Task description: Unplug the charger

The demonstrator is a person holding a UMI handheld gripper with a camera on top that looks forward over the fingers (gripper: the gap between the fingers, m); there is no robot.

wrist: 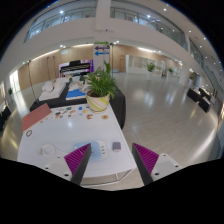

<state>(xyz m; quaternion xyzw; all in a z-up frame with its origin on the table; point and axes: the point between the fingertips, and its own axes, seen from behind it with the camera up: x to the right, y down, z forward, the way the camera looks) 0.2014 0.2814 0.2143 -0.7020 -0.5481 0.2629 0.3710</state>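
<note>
A white table (60, 135) lies ahead of my gripper (111, 160). On it, just beyond the gap between my fingers, a white power strip (101, 149) lies with a small dark charger (116, 146) at its right end. A white cable (52, 152) with a round loop lies to the left of the left finger. Both fingers show their magenta pads (78, 156) and stand wide apart with nothing between them. They are short of the table's near edge.
A potted green plant (100, 88) stands at the table's far right. A pink sheet (37, 116) and small items lie on the left and middle. A large shiny floor (165, 110) opens to the right. Dark benches (198, 97) stand far right.
</note>
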